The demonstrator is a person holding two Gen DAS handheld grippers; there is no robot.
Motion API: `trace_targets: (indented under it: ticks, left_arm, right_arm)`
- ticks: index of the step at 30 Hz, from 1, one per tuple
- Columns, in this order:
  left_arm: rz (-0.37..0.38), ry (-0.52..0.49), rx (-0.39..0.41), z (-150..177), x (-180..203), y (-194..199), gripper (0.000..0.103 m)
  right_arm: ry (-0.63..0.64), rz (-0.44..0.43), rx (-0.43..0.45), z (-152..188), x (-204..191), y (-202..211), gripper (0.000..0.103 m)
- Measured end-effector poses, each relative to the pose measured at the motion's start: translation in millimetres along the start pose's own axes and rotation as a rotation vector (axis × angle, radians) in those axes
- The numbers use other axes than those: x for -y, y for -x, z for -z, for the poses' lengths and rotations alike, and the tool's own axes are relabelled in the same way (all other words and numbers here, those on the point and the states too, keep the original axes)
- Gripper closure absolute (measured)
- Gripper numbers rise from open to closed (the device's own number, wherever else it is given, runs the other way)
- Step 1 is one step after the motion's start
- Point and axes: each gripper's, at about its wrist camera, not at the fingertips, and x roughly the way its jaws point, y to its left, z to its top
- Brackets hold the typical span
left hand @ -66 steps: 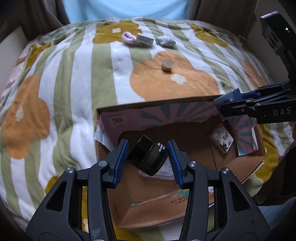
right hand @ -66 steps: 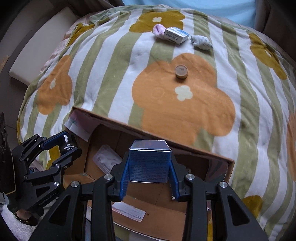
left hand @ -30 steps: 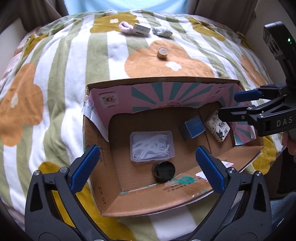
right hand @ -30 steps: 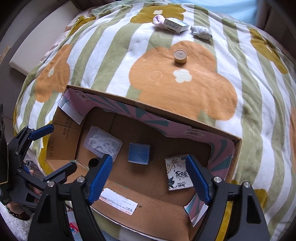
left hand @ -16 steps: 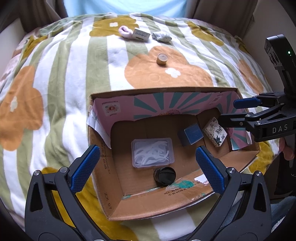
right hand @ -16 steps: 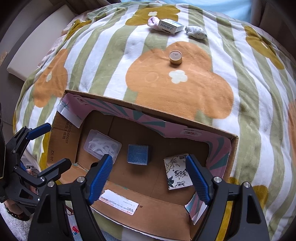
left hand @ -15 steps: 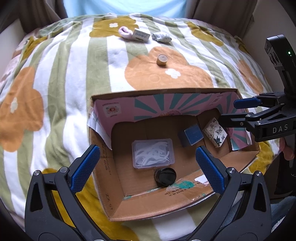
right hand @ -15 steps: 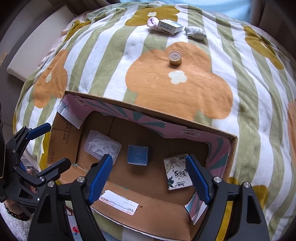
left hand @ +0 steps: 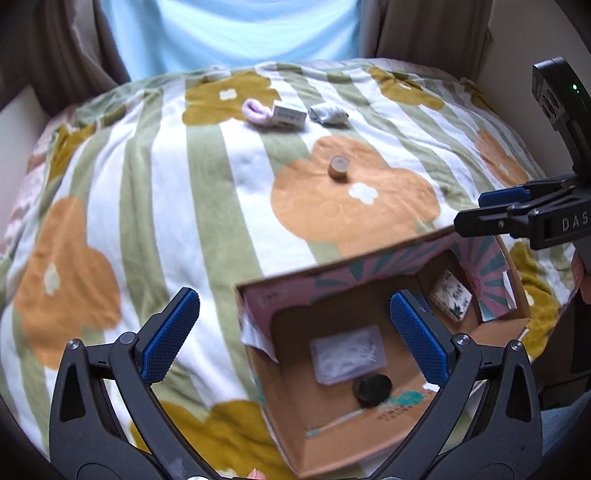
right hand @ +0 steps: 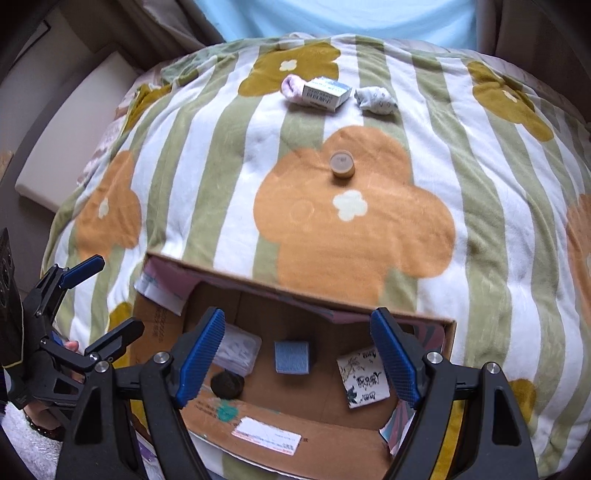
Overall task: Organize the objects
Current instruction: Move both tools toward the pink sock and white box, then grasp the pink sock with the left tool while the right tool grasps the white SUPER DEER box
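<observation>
An open cardboard box (left hand: 369,269) (right hand: 280,443) lies on the flowered blanket. Inside lie a black round jar (left hand: 371,389) (right hand: 227,384), a clear plastic case (left hand: 347,356) (right hand: 240,349), a blue box (right hand: 291,356) and a white patterned box (left hand: 450,299) (right hand: 364,376). My left gripper (left hand: 293,334) is open and empty, above the box's left edge. My right gripper (right hand: 301,354) is open and empty over the box's inside. Farther back on the blanket stand a small tan cylinder (left hand: 339,167) (right hand: 342,165), a white carton (left hand: 290,116) (right hand: 327,92), a pink sock (left hand: 255,110) (right hand: 291,86) and a grey sock (left hand: 328,113) (right hand: 375,98).
The blanket (left hand: 184,192) (right hand: 207,155) covers a rounded bed. A person in a light blue shirt (left hand: 236,33) sits behind it. A white ledge (right hand: 70,125) runs along the left. The right gripper shows at the right edge of the left wrist view (left hand: 517,214).
Both grippers have pulled back and up from the box. The left view has swung left, so the box now sits lower right. The jar and blue box stay in the box.
</observation>
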Motion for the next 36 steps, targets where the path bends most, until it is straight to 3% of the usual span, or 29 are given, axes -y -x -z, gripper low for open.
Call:
trace_targets:
  ticks: [11,18,29,36]
  left_arm:
    - [-0.039,-0.138,0.051,-74,-39,-22,0.0]
    - [-0.051,-0.242,0.076,-122,-59,-53,0.0]
    - [0.004,-0.413,0.078,-200,-83,-150,0.0]
    - [0.083,-0.507,0.052,-236,-89,-216,0.0]
  right_arm:
    - [-0.042,0.026,0.116,-75,6,12,0.025]
    - [-0.121,-0.006,0.168,-129,25,9,0.025]
    - [-0.311,-0.146,0.148,-209,57,-50,0.025]
    - [-0.426,-0.21,0.125,-248,73,-99,0.025]
